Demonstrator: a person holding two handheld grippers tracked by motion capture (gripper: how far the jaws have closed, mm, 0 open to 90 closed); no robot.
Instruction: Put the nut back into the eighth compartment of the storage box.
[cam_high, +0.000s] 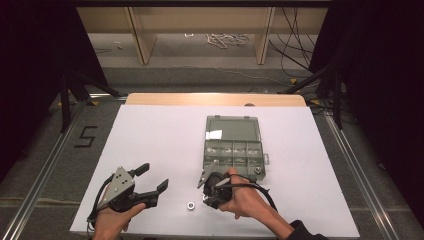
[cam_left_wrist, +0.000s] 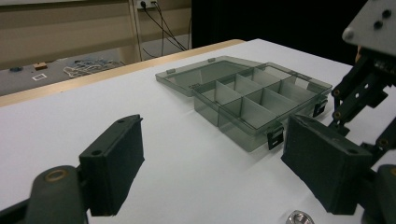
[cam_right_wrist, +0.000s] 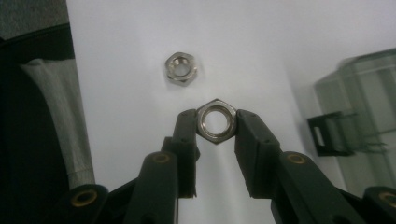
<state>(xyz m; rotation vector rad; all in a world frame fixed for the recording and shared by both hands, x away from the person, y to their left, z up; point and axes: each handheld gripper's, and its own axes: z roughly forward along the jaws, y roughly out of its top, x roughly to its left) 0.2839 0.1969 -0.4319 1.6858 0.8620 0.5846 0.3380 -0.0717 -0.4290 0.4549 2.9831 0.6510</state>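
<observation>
The right gripper (cam_right_wrist: 215, 125) pinches a nut (cam_right_wrist: 216, 121) by its flat sides, near the front edge of the table (cam_high: 150, 135). The open box (cam_high: 234, 145) sits just behind it. A second nut (cam_high: 190, 205) lies between the hands. The left gripper (cam_high: 151, 177) is wide open and empty.

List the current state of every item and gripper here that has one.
Compartment box: open, lid laid back flat on the table.
Left gripper: open, holding nothing.
Right gripper: shut on a hex nut.
Second hex nut: loose on the white table.
</observation>
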